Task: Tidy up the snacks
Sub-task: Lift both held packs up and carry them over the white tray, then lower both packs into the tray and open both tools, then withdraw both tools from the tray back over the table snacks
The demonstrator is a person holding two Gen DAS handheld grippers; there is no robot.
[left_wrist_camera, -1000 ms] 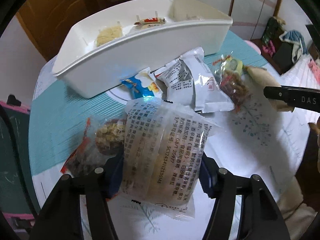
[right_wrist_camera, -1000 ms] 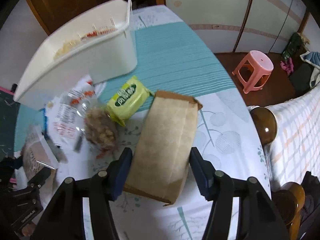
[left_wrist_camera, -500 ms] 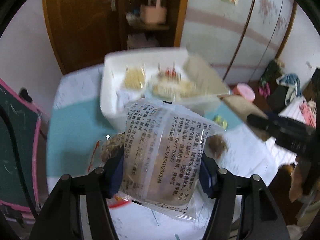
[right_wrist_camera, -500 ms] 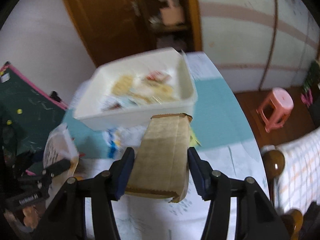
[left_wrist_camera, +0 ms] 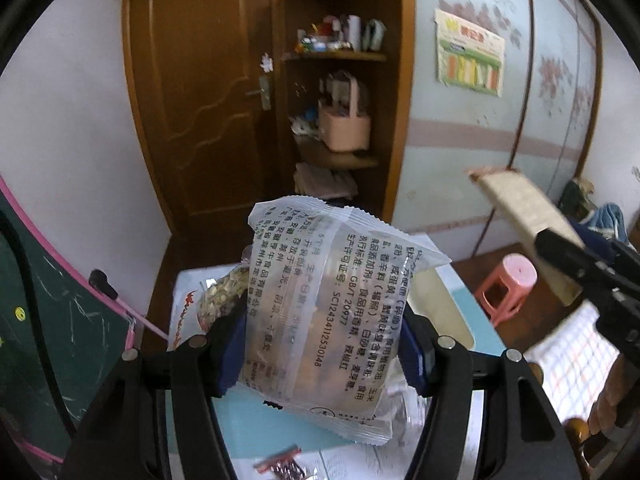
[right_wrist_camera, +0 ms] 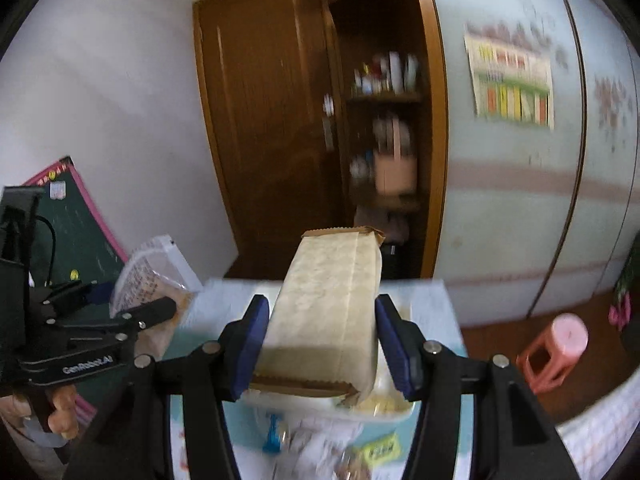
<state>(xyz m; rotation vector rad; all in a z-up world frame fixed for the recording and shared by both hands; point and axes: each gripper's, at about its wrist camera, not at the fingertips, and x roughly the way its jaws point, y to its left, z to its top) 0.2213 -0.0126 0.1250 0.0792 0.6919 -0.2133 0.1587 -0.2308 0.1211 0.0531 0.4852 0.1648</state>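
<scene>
The table (right_wrist_camera: 436,300), covered in a teal and white cloth, lies below both claws. The white bin (right_wrist_camera: 384,412) rests on it, partly hidden beneath the right claw. The right claw (right_wrist_camera: 320,340) is clamped on a tan paper snack bag (right_wrist_camera: 328,304), held raised above the bin. The left claw (left_wrist_camera: 324,344) is clamped on a clear printed snack packet (left_wrist_camera: 332,304), held upright above the table.

A lived-in home room: wooden door (left_wrist_camera: 200,92), cluttered corner shelves (left_wrist_camera: 340,56), pink plastic stool (left_wrist_camera: 508,284), wall poster (left_wrist_camera: 470,54).
</scene>
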